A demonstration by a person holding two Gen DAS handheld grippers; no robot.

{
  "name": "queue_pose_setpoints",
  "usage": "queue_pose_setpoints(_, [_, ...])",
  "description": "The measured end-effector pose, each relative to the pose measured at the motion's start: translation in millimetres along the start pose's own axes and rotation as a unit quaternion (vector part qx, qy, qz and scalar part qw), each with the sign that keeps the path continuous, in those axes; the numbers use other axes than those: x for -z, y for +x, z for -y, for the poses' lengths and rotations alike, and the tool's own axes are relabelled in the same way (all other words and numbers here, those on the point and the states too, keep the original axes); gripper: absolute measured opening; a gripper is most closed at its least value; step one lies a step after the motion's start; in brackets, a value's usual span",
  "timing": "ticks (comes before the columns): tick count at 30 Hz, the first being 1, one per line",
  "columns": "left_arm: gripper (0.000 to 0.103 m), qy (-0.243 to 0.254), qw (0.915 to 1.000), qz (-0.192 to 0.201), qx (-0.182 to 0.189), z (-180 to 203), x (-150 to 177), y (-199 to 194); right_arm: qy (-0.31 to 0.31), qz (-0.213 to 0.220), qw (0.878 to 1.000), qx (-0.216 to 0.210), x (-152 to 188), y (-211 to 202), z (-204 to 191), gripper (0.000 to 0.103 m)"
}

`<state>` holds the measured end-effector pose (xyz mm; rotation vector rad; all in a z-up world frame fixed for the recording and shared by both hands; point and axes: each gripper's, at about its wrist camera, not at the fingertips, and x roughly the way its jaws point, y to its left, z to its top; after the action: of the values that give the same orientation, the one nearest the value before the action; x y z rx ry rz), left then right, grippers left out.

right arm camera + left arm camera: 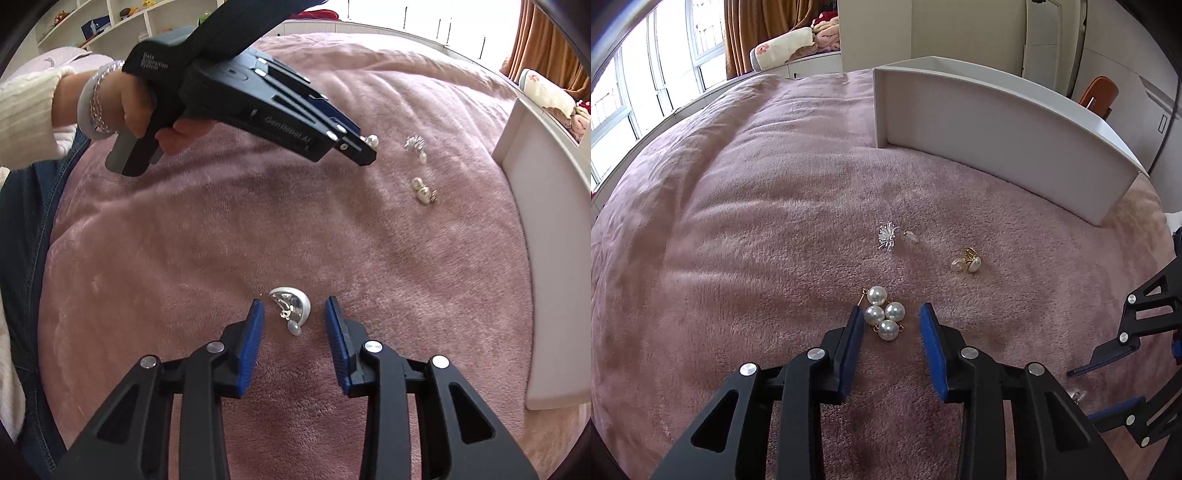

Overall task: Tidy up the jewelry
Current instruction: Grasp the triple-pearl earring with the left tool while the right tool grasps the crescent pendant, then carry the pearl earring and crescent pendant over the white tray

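Both grippers gaping, holding nothing: left gripper [892, 317] straddles pearl cluster [883, 313] mid-blanket [738, 221], right gripper [294, 314] straddles silver earring [291, 308]; suggest sinking pads into pile before pinching, then white tray [997, 125].

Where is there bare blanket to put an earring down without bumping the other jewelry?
The wide pink blanket left of the four-pearl piece, toward the windows, is bare. So is the strip between the silver spray earring and the white box. It is crowded near the gold pearl earrings and the silver crescent earring.
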<state>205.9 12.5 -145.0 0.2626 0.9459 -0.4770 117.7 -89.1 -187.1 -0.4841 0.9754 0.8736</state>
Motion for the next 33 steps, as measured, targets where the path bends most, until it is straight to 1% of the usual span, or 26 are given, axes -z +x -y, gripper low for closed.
queue_pose_setpoints(2, [0.031, -0.001, 1.0, -0.006, -0.003, 1.9, 0.0, 2.5, 0.001, -0.001, 1.0, 0.0, 0.4, 2.9, 0.1, 0.03])
queue_pose_setpoints(3, [0.029, -0.003, 1.0, -0.008, -0.003, 2.6, -0.3, 3.3, 0.004, 0.0, 1.0, -0.001, -0.1, 3.2, 0.8, 0.026])
queue_pose_setpoints(4, [0.028, -0.004, 0.9999, -0.009, -0.004, 3.5, -0.3, 3.6, 0.007, 0.0, 1.0, -0.002, -0.8, 3.5, 1.4, 0.021])
queue_pose_setpoints(6, [0.028, -0.007, 0.9999, -0.013, -0.007, 4.3, -1.0, 5.8, 0.007, 0.0, 1.0, 0.0, -1.2, 3.1, 2.8, 0.018])
queue_pose_setpoints(11, [0.027, -0.015, 0.9996, -0.02, -0.013, 5.2, -3.3, 8.5, -0.002, -0.002, 1.0, 0.008, -2.8, 0.3, 1.2, 0.017])
queue_pose_setpoints(14, [0.027, -0.011, 0.9994, -0.022, -0.022, 7.8, -5.0, 8.3, -0.006, 0.006, 1.0, 0.012, -5.6, -4.8, -0.2, 0.017])
queue_pose_setpoints(18, [0.027, -0.012, 0.9995, -0.017, -0.023, 13.9, -9.2, -1.2, -0.009, 0.025, 0.999, 0.019, -9.2, -17.9, -1.1, 0.017])
queue_pose_setpoints(28, [0.027, 0.022, 0.9985, 0.01, -0.049, 28.7, -32.8, -36.2, 0.0, 0.073, 0.996, 0.044, -15.8, -57.0, 5.7, 0.017])
queue_pose_setpoints(33, [0.027, 0.034, 0.9975, 0.022, -0.058, 37.5, -46.9, -54.1, 0.01, 0.104, 0.993, 0.063, -15.4, -81.9, 9.8, 0.017])
